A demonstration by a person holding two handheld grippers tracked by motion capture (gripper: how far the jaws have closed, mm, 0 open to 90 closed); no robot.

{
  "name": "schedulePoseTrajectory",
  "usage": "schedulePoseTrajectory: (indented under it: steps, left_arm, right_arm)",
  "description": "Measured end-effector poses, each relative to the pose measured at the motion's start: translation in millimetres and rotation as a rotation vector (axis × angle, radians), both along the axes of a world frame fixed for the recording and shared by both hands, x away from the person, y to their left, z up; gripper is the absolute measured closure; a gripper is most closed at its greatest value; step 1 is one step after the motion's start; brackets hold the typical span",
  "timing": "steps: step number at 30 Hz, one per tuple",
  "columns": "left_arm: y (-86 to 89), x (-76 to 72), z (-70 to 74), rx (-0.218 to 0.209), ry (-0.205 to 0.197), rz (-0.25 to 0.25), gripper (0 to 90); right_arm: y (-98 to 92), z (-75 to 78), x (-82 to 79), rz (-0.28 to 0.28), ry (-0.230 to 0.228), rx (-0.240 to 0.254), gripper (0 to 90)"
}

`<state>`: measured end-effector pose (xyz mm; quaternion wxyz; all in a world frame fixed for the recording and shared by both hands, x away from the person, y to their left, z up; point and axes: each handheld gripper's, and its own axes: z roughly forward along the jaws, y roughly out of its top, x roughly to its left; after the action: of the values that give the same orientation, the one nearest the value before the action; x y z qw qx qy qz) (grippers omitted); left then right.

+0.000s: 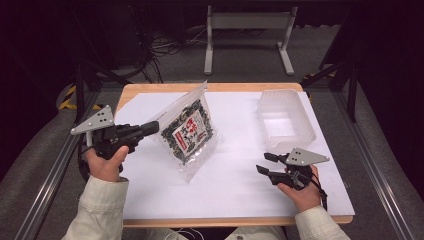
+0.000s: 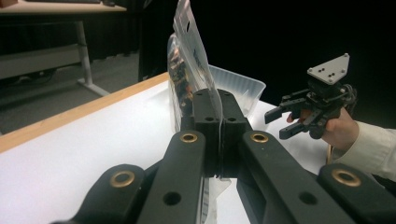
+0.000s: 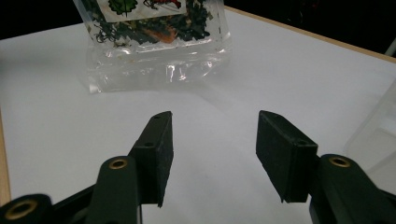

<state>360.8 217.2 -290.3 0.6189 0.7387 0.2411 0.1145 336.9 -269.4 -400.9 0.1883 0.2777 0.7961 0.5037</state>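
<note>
Over on the left, the left gripper (image 1: pixel 150 128) has its black jaws clamped tight on the edge of the clear plastic pouch of dark dried food with the red and white label (image 1: pixel 189 131). The left gripper view shows it nicely: the two pads pressed flat together with the thin film pinched between them and the pouch rising straight up beyond.

The pouch hangs over the middle of the white table sheet (image 1: pixel 235 180), tilted. Its long axis runs from the sealed top strip, pointing up and away toward the far edge, down to its bottom corner, pointing at the person's side. That lower end looks to be at or just off the sheet; I can't tell whether it touches.

Move right, and the right gripper (image 1: pixel 266 164) sits low over the sheet, jaws parted with nothing between them. In the right gripper view, the pouch's clear bottom end (image 3: pixel 159 60) lies straight ahead of those parted jaws, a little way off.

Far right, the translucent rectangular plastic tub (image 1: pixel 285 120) waits, just beyond the right gripper.

So the pouch lies to the left of the free gripper, and the tub is nearer the right hand. My read: the pouch has to travel rightward toward the tub, or that free gripper reaches in for its bottom end.
</note>
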Motion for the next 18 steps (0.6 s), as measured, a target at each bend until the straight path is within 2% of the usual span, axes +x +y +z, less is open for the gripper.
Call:
schedulePoseTrajectory:
  steps: [3, 9, 18]
  left_arm:
    - [0.4, -4.0, 4.2, -0.005, -0.019, -0.006, 89.5]
    - [-1.5, -9.6, 9.1, -0.004, -0.036, -0.019, 89.5]
    - [-2.5, -16.9, 16.8, -0.015, -0.066, -0.052, 89.5]
  right_arm:
    - [1.6, 6.4, 1.0, 0.011, -0.005, 0.031, 45.4]
    - [9.5, 20.6, 7.5, 0.042, -0.015, 0.046, 43.7]
    - [32.8, 56.6, 25.3, 0.133, -0.045, 0.078, 40.0]
